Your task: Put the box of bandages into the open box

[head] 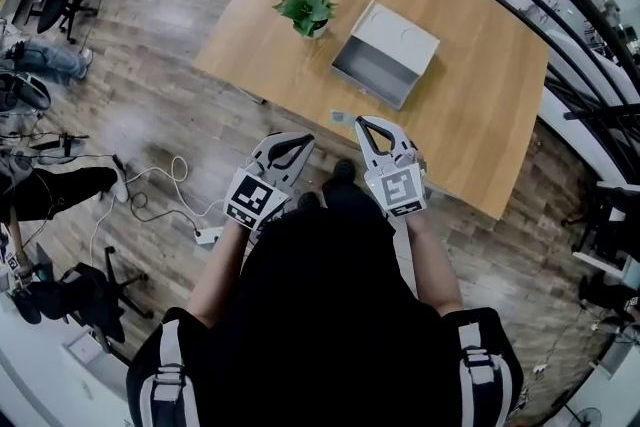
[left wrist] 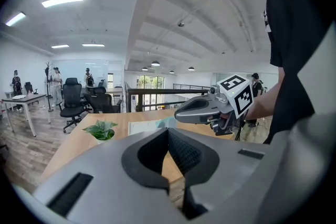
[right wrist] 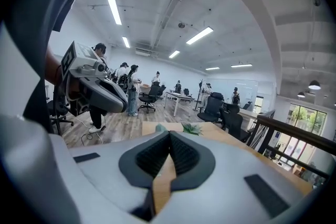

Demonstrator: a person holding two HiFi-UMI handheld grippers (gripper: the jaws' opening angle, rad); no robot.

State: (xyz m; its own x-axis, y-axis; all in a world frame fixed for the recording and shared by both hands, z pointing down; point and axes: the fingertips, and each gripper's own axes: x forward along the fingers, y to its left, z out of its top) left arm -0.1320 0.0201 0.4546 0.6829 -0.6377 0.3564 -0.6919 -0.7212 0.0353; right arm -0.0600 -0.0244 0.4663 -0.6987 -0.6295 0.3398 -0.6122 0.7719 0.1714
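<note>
The box of bandages (head: 340, 117), at seven o'clock from the open box (head: 385, 65), looks light and crushable and suits a gentle side pinch; left gripper (head: 305, 141) and right gripper (head: 362, 122) are closed, empty.

One table (head: 480, 105) out there; on it, one open box (head: 385, 55), one potted plant (head: 307, 10), one small box of bandages (head: 340, 116). Two grippers at its near edge: left gripper (head: 304, 141), right gripper (head: 363, 123).

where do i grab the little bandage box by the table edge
Probably across its narrow sides, coming down from above over the near table edge. The bandage box lies flat and low on the table, clear of the open box behind it, so the sides look free.
</note>
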